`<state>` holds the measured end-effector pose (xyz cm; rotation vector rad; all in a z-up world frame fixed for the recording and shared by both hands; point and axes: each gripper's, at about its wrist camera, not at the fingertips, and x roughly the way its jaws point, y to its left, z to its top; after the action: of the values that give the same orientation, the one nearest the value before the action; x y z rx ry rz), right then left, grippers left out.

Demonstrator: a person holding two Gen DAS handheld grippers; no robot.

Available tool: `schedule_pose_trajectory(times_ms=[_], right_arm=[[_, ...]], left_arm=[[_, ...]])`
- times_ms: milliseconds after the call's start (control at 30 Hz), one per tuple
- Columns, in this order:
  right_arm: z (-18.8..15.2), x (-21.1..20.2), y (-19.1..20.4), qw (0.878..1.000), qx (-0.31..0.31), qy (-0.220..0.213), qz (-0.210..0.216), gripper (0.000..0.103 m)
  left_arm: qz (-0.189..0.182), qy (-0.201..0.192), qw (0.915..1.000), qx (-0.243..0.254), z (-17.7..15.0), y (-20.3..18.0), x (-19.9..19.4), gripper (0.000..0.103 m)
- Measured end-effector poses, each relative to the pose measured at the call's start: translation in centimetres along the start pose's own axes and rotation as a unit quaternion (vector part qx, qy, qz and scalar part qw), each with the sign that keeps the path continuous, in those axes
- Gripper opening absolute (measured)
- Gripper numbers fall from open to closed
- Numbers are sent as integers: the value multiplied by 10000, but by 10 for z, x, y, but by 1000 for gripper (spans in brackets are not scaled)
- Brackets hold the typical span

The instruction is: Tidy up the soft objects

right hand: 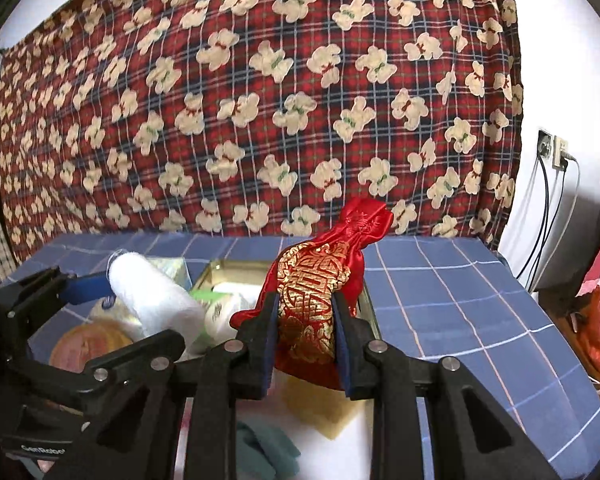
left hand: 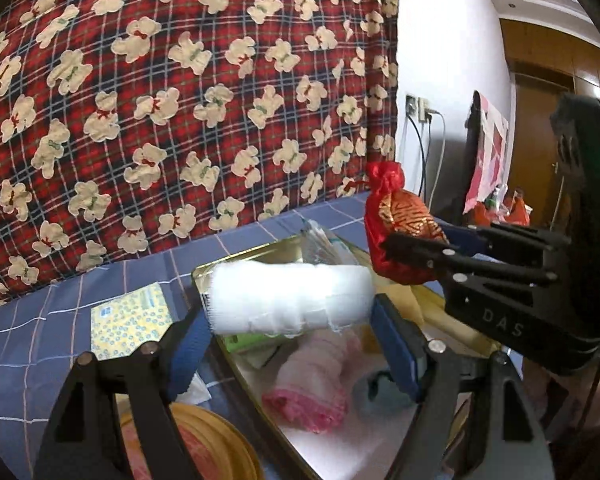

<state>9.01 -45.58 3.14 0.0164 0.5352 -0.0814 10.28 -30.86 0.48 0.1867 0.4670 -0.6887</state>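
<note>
Left gripper (left hand: 290,308) clamping a white rolled gauze bandage (left hand: 290,300) endwise between widely spread blue pads, holding it above the open gold metal tin (left hand: 220,270); right gripper (right hand: 305,332) pinching a red satin drawstring pouch with gold embroidery (right hand: 320,280) between narrowly set jaws, hanging over the same tin on the blue checked bedsheet (right hand: 460,300); sitting beyond, a red plaid bear-print quilt (right hand: 260,100).

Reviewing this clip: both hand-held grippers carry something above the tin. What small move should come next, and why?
Probably lower the left hand-held gripper, setting its white gauze roll into the gold tin. The roll already hangs over the tin; the right hand-held gripper holds the red pouch alongside.
</note>
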Motion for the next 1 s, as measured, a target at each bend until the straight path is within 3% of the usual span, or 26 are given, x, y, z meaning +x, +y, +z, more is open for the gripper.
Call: schedule_pose_trajectory(times_ms=[233,267,300,400,700,1000], right_arm=[[-6,4,-1,9997,-49,236,-71,28],[-7,4,-1,9996,-38,259,-71,34],[-7,5,-2,9996,-21,274,-65,46],[-7,3,-1,9997,16,239,-90,62],[-5,-6,2,9998,63,72,-156,64],[-1,-21,4,9992,209,-307,-177,71]], left_arm=[[-79,161,9998,-19,-4,2,4,79],[-56,169,9998,-13,-4,1,4,79],[-39,184,9998,-7,-5,1,5,79],[-8,192,9997,132,-6,-3,4,80],[68,39,10000,47,-4,2,-3,94],[102,-114,9999,-64,-2,10,-11,98]])
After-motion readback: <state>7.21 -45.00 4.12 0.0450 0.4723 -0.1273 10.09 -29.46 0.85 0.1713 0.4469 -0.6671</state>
